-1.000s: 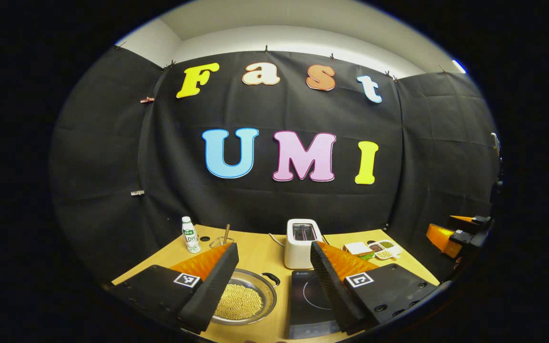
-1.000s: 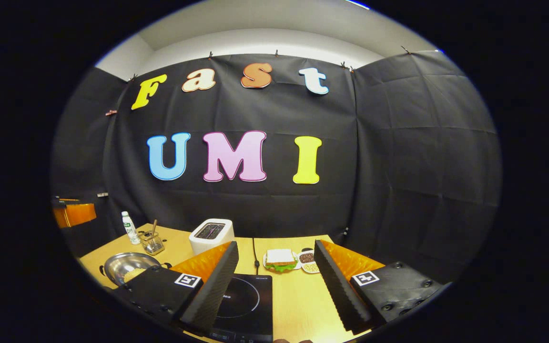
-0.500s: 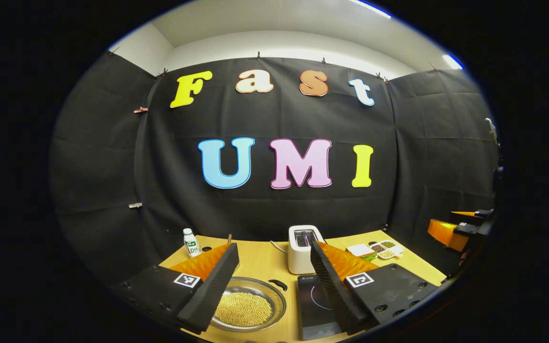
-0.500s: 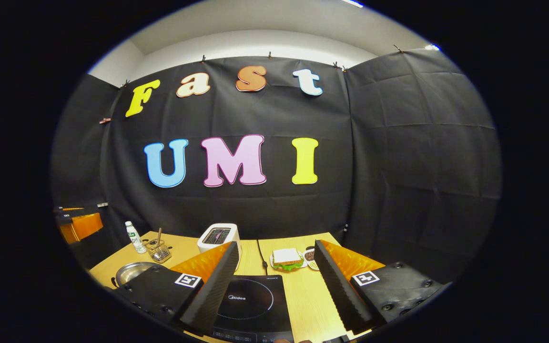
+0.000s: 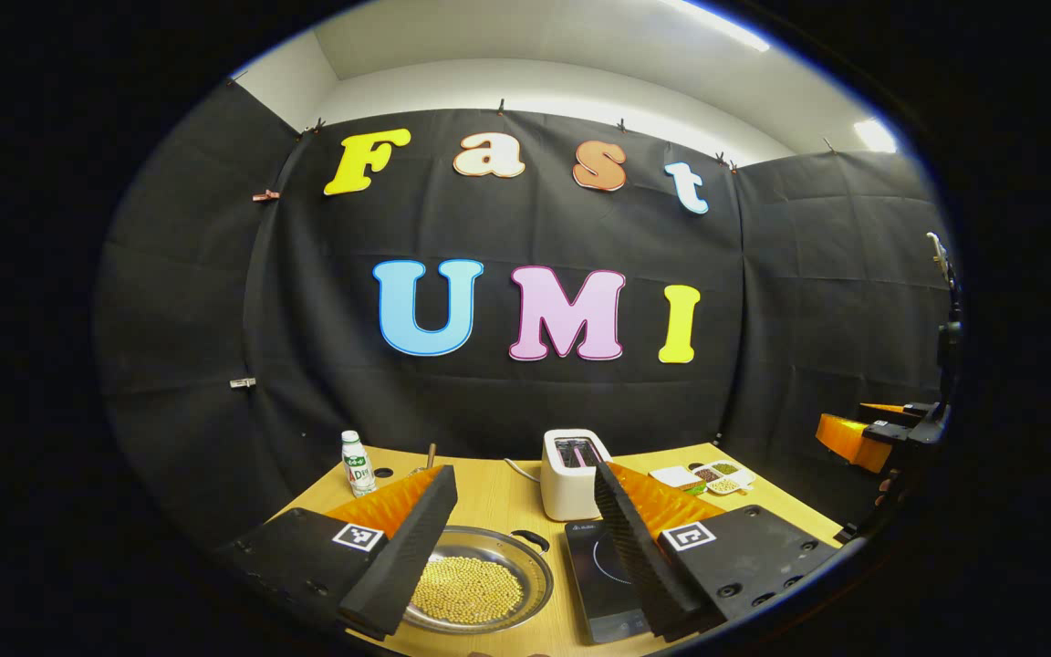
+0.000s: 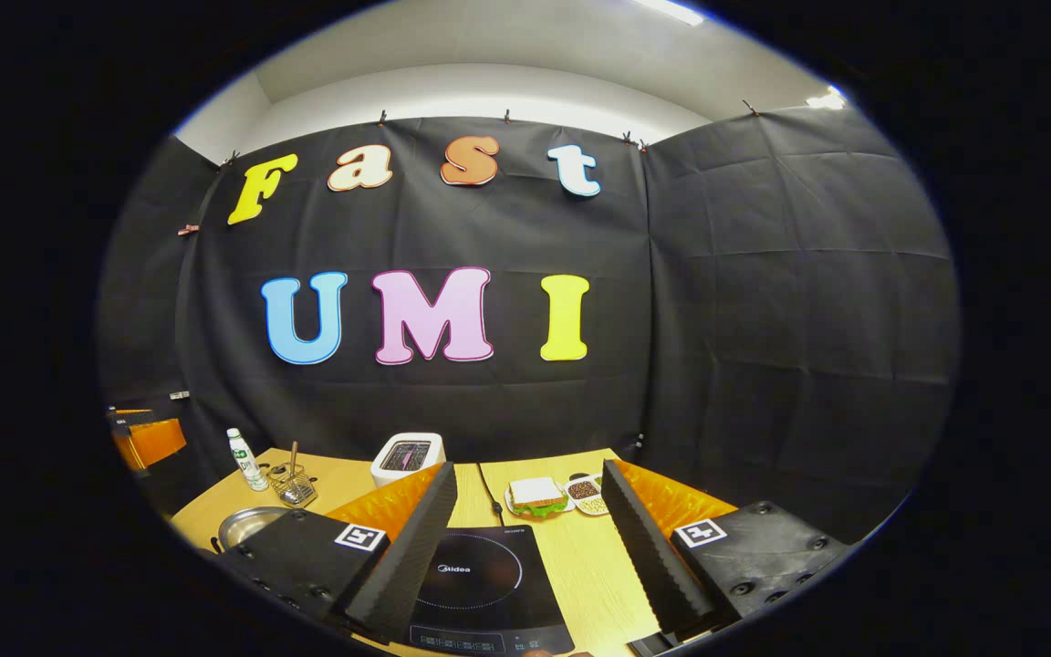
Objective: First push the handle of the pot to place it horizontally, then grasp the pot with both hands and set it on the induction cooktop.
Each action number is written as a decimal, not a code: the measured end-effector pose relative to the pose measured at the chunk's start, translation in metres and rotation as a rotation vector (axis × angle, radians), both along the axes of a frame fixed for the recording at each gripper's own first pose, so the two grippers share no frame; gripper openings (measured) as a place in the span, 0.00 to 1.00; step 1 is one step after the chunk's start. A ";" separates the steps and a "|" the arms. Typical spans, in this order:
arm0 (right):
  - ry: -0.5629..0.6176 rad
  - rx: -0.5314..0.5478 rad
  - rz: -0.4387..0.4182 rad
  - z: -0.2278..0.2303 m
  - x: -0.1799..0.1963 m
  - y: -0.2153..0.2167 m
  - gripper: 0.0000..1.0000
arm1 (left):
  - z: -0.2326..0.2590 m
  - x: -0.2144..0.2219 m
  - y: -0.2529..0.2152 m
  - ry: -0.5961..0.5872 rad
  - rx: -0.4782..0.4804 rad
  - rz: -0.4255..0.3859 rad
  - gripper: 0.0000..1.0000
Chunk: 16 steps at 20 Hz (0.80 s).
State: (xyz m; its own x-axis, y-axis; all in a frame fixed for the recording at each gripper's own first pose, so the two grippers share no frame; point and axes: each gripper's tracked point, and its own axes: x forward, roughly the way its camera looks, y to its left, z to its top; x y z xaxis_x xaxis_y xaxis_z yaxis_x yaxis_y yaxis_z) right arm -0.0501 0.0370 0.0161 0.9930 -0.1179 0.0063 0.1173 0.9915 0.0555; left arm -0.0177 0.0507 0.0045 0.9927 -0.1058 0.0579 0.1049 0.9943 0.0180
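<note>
In the left gripper view, the pot [image 5: 475, 589] lies on the bench [image 5: 498, 493] between the fingers [image 5: 402, 552], near the left one. The induction cooktop [image 5: 600, 584] lies beside it, partly behind the right finger. The toaster [image 5: 569, 473] stands beyond both, and the bottle [image 5: 358, 464] beyond the left finger.

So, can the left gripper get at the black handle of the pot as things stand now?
Probably yes. The left gripper is open above the table, the pot lies just below between its fingers, and the handle at the far rim has nothing over it.
</note>
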 end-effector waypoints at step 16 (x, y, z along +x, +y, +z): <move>0.022 -0.006 0.029 -0.015 -0.028 0.042 0.95 | -0.049 0.004 0.085 0.154 -0.011 -0.031 0.72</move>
